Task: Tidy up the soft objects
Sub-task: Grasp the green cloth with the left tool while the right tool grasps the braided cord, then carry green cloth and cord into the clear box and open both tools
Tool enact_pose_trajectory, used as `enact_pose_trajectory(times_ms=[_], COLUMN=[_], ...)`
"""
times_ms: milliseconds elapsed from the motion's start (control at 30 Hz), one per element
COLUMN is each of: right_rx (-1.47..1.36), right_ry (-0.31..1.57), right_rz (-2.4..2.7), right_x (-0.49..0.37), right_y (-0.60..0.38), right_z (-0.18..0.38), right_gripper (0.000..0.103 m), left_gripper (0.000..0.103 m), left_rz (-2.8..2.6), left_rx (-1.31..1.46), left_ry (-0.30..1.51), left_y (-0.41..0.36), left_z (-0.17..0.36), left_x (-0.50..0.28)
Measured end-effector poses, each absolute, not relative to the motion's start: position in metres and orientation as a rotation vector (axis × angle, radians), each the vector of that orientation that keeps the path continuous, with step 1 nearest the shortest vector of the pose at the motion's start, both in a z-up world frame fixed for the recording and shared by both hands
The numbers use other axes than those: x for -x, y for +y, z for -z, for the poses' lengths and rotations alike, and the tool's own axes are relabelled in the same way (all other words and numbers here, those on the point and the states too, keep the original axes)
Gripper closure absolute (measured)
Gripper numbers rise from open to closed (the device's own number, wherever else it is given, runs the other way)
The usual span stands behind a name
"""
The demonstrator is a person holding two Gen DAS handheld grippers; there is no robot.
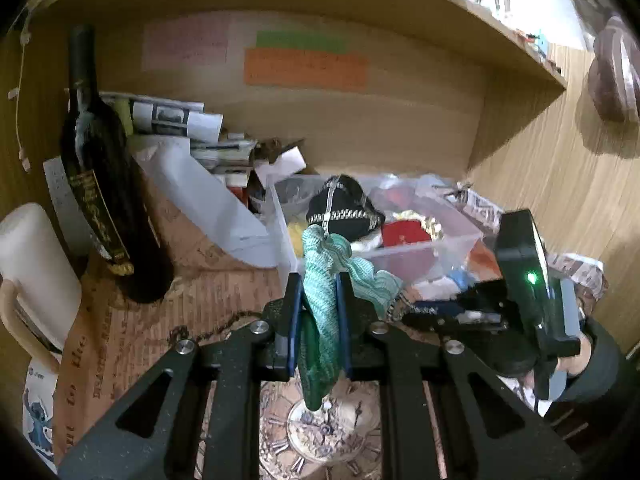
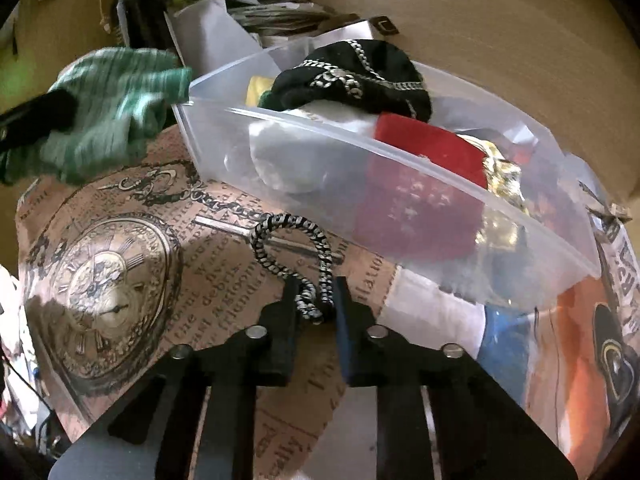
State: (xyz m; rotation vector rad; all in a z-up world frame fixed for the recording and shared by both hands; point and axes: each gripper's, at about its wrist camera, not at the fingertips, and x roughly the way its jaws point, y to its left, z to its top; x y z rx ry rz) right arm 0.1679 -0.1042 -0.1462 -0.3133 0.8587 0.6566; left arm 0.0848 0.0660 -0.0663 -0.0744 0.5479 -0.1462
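My left gripper [image 1: 318, 280] is shut on a green knitted cloth [image 1: 320, 312], held above the table just in front of a clear plastic bin [image 1: 432, 246]. The cloth also shows blurred at the left of the right wrist view [image 2: 116, 108]. The bin [image 2: 304, 136] holds a black cap with silver chain trim [image 2: 356, 76], a red soft item [image 2: 424, 144] and other soft things. My right gripper [image 2: 318, 300] is shut on a black-and-white braided cord loop [image 2: 296, 248], low over the table beside the bin's near wall.
A dark wine bottle [image 1: 100, 184] stands at the left, with a white mug [image 1: 32, 268] nearer. Papers and boxes [image 1: 192, 132] pile behind the bin under a wooden shelf. A printed clock-pattern paper [image 2: 108, 280] covers the table.
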Motion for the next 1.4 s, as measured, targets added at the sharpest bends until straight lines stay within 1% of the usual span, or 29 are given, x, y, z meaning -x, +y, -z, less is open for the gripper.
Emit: enact_pose_trajectory(times_ms=[200, 400, 533, 667, 900, 1133, 1367, 1400], right_rx=[0.256, 0.189, 0.157, 0.124, 0.081, 0.083, 0.1, 0.105], right_ry=[0.767, 0.628, 0.566, 0.538, 0.564, 0.642, 0.716, 0.719], right_rz=[-0.655, -0.632, -0.602, -0.578, -0.554, -0.544, -0.532, -0.529], right_x=[-0.153, -0.15, -0.161, -0.18, -0.211, -0.24, -0.253, -0.254], right_y=[-0.12, -0.137, -0.142, -0.151, -0.144, -0.129, -0.122, -0.122], right_z=[0.116, 0.072, 0.052, 0.046, 0.05, 0.072, 0.093, 0.094], right_gripper=[0.09, 0.09, 0.089, 0.089, 0.089, 0.089, 0.087, 0.085], left_gripper=[0.087, 0.087, 0.087, 0.087, 0.087, 0.087, 0.087, 0.087], left_rz=[0.136, 0.128, 0.129, 0.135, 0.113, 0.115, 0.118, 0.118], left_rx=[0.078, 0.075, 0.078, 0.081, 0.082, 0.103, 0.099, 0.098], left_ry=[0.483, 0.432, 0.423, 0.436, 0.486, 0.627, 0.686, 0.692], left_y=[0.064, 0.055, 0.047, 0.04, 0.032, 0.035, 0.034, 0.033], left_z=[0.045, 0.025, 0.016, 0.015, 0.027, 0.063, 0.084, 0.086], left_x=[-0.091, -0.111, -0.13, -0.151, -0.19, -0.234, -0.245, -0.247])
